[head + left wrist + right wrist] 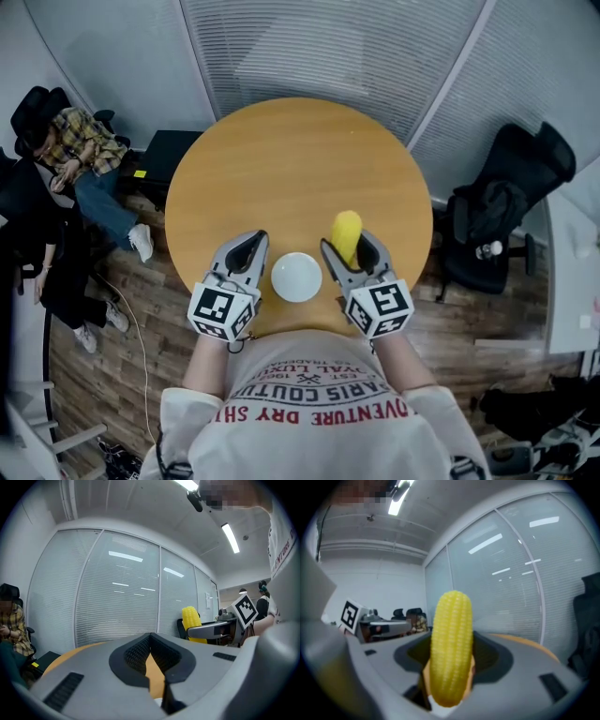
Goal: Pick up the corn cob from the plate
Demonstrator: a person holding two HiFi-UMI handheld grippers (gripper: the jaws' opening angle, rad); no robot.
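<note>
A yellow corn cob [346,234] [451,648] stands upright between the jaws of my right gripper [353,251], which is shut on it and holds it above the round wooden table [291,159]. The cob [193,621] also shows from the left gripper view, lifted at the right. A small white plate [296,277] lies bare on the table near its front edge, between the two grippers. My left gripper [246,249] hovers just left of the plate, shut with nothing in it.
A black office chair [506,211] stands to the right of the table. A seated person [80,155] in a plaid shirt is at the far left, beside a black box [169,155] on the floor. Glass walls with blinds [356,47] run behind.
</note>
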